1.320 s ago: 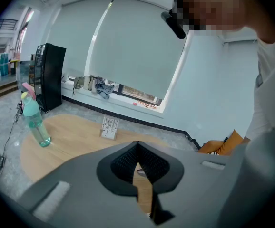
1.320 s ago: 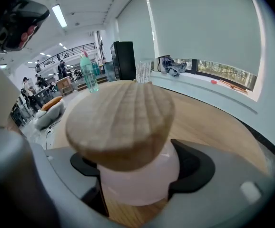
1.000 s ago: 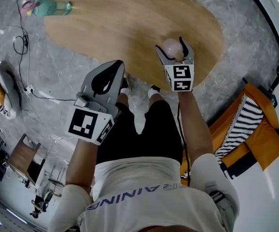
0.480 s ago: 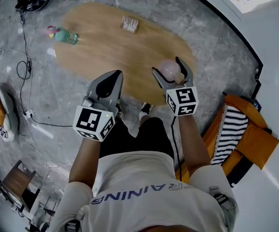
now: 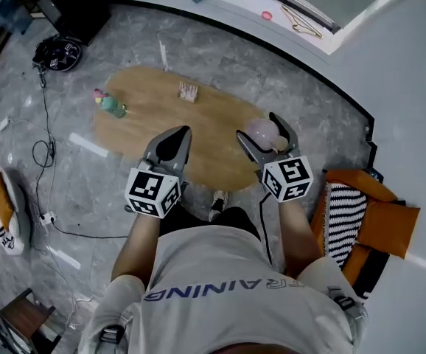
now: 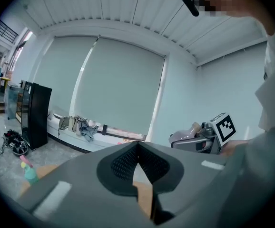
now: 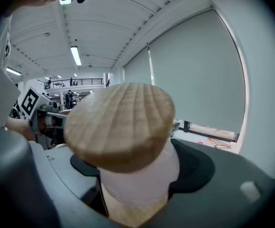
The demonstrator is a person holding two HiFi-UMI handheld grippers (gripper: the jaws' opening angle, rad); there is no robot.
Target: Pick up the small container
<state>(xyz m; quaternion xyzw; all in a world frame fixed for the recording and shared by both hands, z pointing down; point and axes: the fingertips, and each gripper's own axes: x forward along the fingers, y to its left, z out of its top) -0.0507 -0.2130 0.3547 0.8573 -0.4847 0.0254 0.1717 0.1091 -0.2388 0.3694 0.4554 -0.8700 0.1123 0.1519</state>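
The small container (image 5: 262, 133) is a pale pink translucent jar with a round wooden lid (image 7: 121, 125). It sits between the fingers of my right gripper (image 5: 257, 125), which is shut on its body (image 7: 138, 180) and holds it in the air well above the oval wooden table (image 5: 220, 164). My left gripper (image 5: 184, 131) hangs beside it to the left, shut with nothing in it. In the left gripper view its dark pads (image 6: 128, 163) meet in a point, and the right gripper (image 6: 199, 139) shows off to the right.
On the table far below stand a green bottle (image 5: 112, 105) and a small box (image 5: 189, 91). An orange and striped seat (image 5: 360, 220) is at the right. A black bag (image 5: 57, 52) and cables lie on the grey floor at left.
Both grippers and the head have risen together. The table and floor now look smaller and farther below. The container has stayed in the right gripper throughout.
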